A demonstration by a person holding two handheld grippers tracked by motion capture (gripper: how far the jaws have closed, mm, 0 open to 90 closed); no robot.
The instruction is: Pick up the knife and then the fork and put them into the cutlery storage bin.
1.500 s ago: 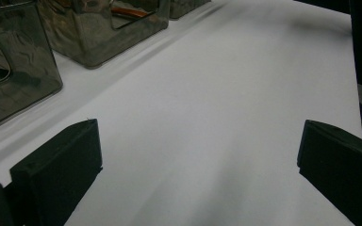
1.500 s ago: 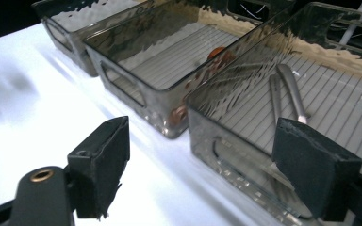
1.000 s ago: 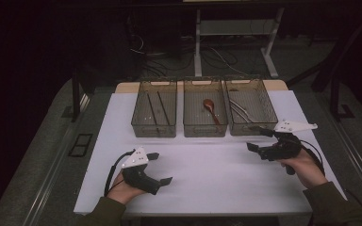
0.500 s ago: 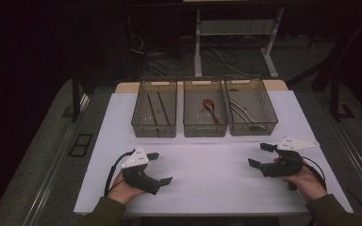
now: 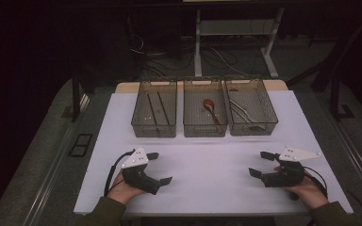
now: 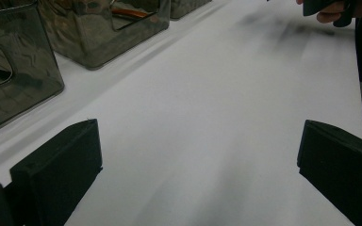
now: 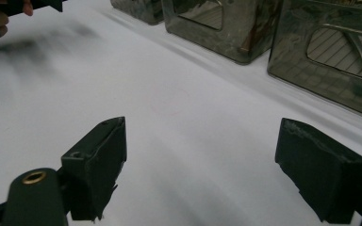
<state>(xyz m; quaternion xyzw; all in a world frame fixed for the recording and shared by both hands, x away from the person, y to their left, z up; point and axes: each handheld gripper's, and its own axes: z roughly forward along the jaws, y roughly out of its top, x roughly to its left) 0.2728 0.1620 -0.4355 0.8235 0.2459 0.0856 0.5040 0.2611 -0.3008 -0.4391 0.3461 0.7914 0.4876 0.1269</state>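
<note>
Both grippers rest low over the white table [image 5: 207, 155] near its front edge, each held in a hand. My left gripper [image 5: 160, 167] sits at the front left, pointing right, its jaws wide apart with nothing between them. In the left gripper view the left gripper [image 6: 195, 165] frames bare table. My right gripper [image 5: 259, 163] sits at the front right, pointing left, open and empty. The right gripper [image 7: 202, 160] likewise frames bare white surface in its own view.
Three clear bins stand in a row at the back. The left bin [image 5: 154, 123] holds dark sticks, the middle bin [image 5: 205, 125] a red-brown spoon [image 5: 209, 107], the right bin [image 5: 254, 125] metal utensils. Dark floor surrounds the table.
The right hand has drawn its gripper back toward the table's front edge and lowered it. The left gripper has stayed put. Both jaws are as wide as before.
</note>
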